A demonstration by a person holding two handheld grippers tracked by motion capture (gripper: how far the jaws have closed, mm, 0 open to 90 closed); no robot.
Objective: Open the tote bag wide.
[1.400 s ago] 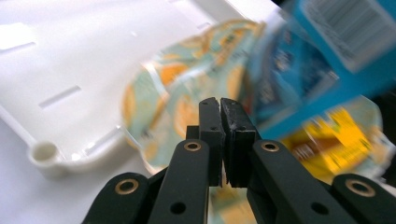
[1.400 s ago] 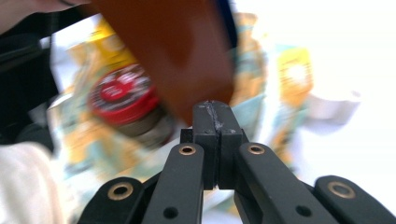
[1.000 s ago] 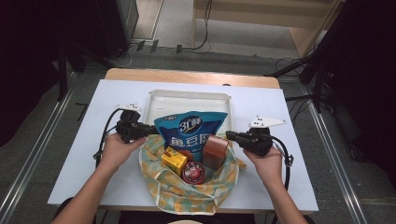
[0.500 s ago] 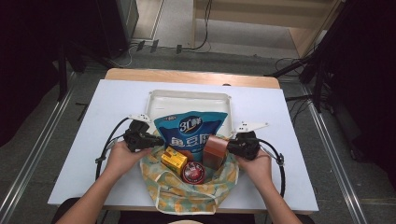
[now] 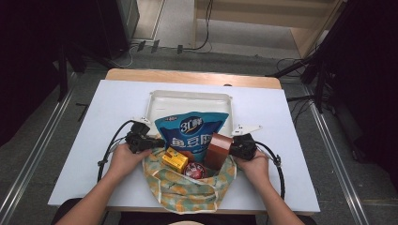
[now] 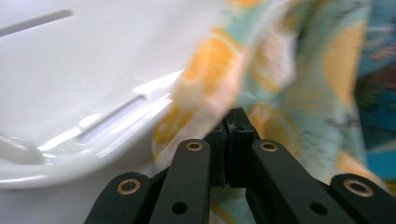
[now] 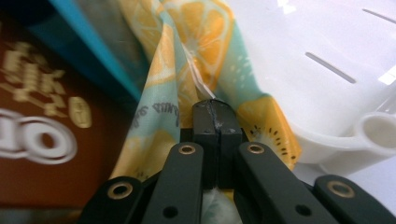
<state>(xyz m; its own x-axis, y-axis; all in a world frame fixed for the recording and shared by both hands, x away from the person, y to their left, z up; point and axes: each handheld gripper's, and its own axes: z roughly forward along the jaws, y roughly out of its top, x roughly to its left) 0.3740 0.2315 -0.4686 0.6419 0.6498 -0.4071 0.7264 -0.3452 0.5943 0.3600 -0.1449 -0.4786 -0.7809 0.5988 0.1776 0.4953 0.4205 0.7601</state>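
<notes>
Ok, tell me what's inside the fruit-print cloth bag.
The cloth bag holds a blue snack pouch, a brown packet, a yellow box and a round red tin. Anything beneath them is covered.

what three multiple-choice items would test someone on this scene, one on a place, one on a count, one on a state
1. Where does the white plastic tray lie?
A. beyond the fruit-print cloth bag, farther from the person
B. inside the bag
C. on the floor

2. How many things show in the bag's mouth?
A. two
B. four
C. six

3. How does the right claw stand?
A. wide open above the table
B. shut on the bag's cloth edge
C. shut on the tray's rim

Answers:
1 A: in the high view the tray sits on the table behind the bag.
2 B: a blue snack pouch, a brown box, a yellow box and a round red tin.
3 B: in the right gripper view the jaws meet with printed cloth pinched between them.
</notes>
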